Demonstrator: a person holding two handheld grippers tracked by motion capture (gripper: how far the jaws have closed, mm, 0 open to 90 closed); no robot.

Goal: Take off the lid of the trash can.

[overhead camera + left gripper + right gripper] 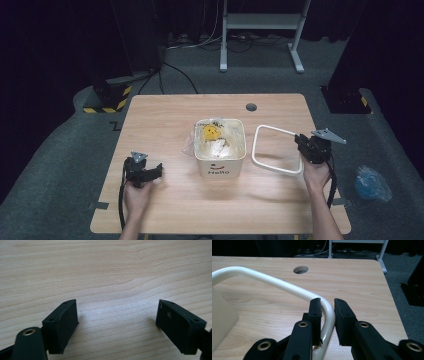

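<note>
Frame ring (276,150), white, rounded-rectangular, lies on the tabletop (165,210) toward its right edge, just right of the white bin (220,145); whether its far side lifts off the wood, cannot tell. Right gripper (327,305) has its jaws narrowed around the ring's near-right corner (329,315), the tube sitting between them; left pad is against it, right pad shows a sliver of gap, so grip looks light. Judgement: ring is thin, stiff, light, with a glossy coat that is probably slippery. The corner bend is a fair hold since it stops sliding along the tube, but the ring may swing or twist when lifted; a straight side near the middle would balance better.

Left gripper (117,315) rests low over bare wood near the tabletop's front-left corner, jaws wide, nothing between them.

Bin sits mid-tabletop, lined with clear plastic, holding scraps including something yellow (210,132). Front face reads "Hello" (218,171) under a small smile mark. No other writing readable.
</note>
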